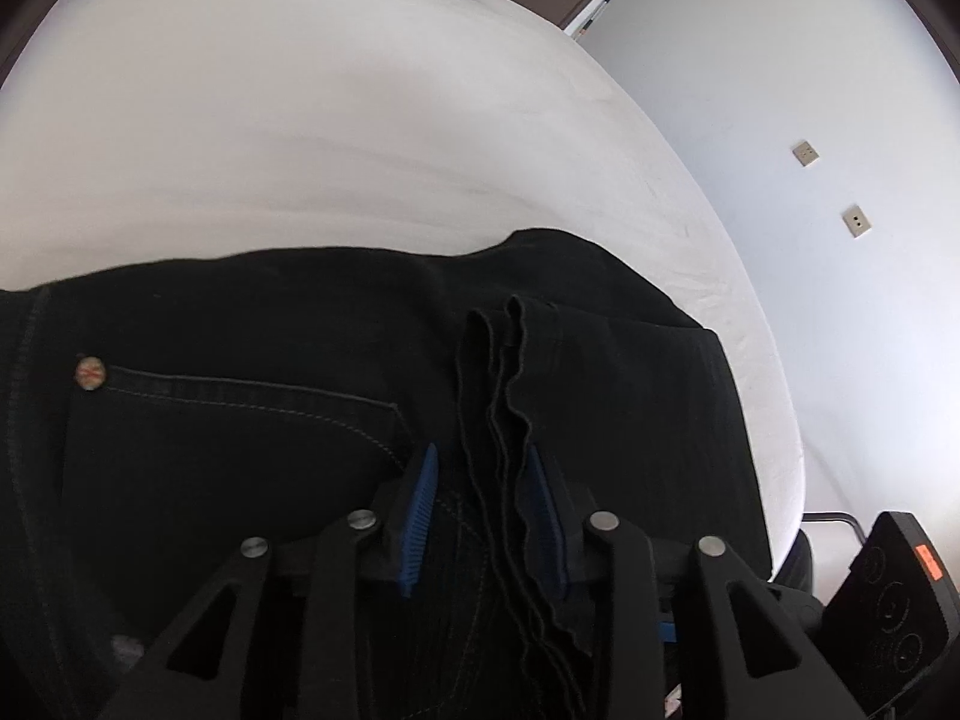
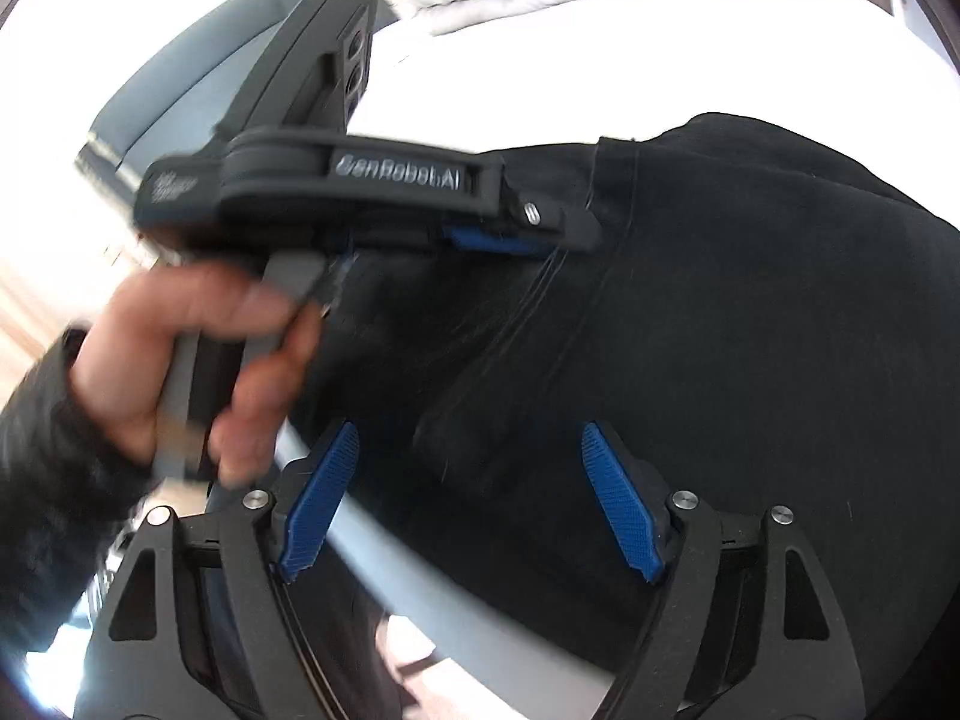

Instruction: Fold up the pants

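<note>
Two hand-held grippers are hovering over black denim pants [image 1: 252, 396] lying folded on the white-sheeted bed [image 1: 300, 150]. The left hand-held gripper [image 1: 480, 516] is standing partly apart, its blue pads straddling the wavy stacked hem edges without pressing them. The right hand-held gripper [image 2: 468, 504] is gaping wide, empty, with cloth directly beneath and ahead.
</note>
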A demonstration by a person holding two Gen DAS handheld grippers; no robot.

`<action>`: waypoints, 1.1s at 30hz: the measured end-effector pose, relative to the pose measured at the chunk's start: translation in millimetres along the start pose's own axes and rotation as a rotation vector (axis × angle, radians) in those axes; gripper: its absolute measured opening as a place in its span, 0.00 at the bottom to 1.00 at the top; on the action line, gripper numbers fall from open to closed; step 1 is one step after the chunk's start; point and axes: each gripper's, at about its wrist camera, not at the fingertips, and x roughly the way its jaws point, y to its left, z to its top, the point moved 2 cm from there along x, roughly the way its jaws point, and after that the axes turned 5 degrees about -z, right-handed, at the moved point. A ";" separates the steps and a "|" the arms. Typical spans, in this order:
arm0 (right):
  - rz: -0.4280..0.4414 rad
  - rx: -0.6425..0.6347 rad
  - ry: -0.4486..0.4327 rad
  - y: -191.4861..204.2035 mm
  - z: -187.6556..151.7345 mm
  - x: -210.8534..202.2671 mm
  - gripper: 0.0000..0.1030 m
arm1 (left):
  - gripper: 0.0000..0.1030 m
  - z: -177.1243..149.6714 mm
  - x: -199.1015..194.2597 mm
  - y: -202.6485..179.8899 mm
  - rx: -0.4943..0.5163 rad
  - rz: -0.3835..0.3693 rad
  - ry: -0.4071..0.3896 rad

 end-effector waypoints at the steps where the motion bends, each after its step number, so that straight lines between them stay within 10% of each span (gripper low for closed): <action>1: 0.022 0.007 0.001 -9.4 -3.5 -9.3 0.75 | 0.43 -0.5 -5.9 -5.4 0.025 0.057 -0.023; 5: 0.121 0.143 -0.031 -47.4 -15.7 -56.2 0.70 | 0.48 -9.9 -16.8 -41.0 0.161 0.203 -0.079; 8: 0.159 0.283 -0.088 -108.3 4.7 -91.7 0.28 | 0.48 -32.0 2.2 -70.7 0.291 0.308 -0.042; 11: 0.181 0.470 -0.121 -176.5 6.0 -119.1 0.12 | 0.41 -53.3 29.0 -71.7 0.323 0.367 0.022; 18: 0.370 0.653 -0.062 -254.3 8.5 -109.0 0.12 | 0.42 -57.5 29.7 -71.1 0.299 0.393 -0.005; 25: 0.369 0.728 -0.022 -301.1 24.3 -56.7 0.10 | 0.42 -57.7 29.4 -68.4 0.297 0.405 -0.008; 33: 0.364 0.698 0.013 -278.0 9.7 -14.5 0.05 | 0.42 -61.1 31.5 -66.7 0.292 0.405 -0.018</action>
